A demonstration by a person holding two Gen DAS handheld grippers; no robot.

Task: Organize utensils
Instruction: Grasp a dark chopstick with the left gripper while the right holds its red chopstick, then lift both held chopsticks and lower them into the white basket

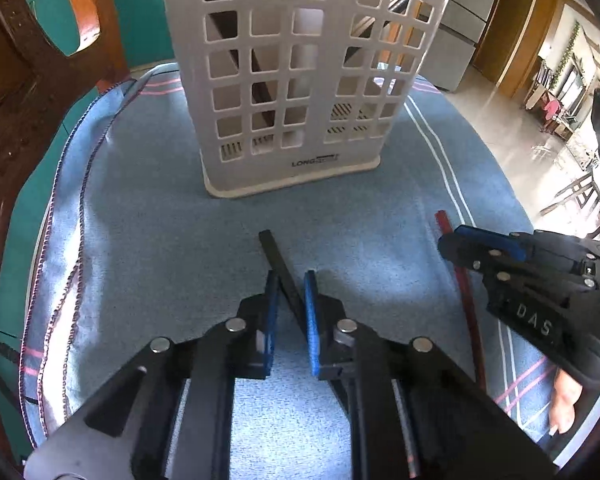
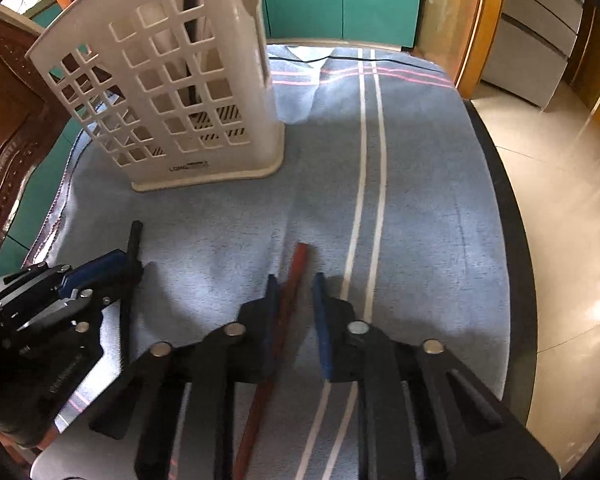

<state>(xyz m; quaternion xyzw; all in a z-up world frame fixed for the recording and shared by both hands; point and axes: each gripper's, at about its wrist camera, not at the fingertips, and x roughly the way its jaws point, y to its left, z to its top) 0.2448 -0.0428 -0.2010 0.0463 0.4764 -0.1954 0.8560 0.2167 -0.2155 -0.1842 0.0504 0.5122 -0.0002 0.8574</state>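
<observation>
A white lattice utensil basket (image 1: 296, 80) stands upright on the blue cloth, also in the right wrist view (image 2: 172, 92), with dark utensils inside. A black chopstick (image 1: 278, 264) lies on the cloth between the jaws of my left gripper (image 1: 291, 280), which straddle it with a small gap and do not clamp it. A red-brown chopstick (image 2: 292, 280) lies between the jaws of my right gripper (image 2: 296, 280), close to the left pad, with the right pad apart from it. Each gripper shows in the other's view: the right (image 1: 460, 240), the left (image 2: 128, 260).
A blue cloth (image 2: 420, 200) with white and pink stripes covers the table. A carved wooden chair (image 1: 28, 100) stands at the left. The table's dark right edge (image 2: 512, 240) drops to a tiled floor.
</observation>
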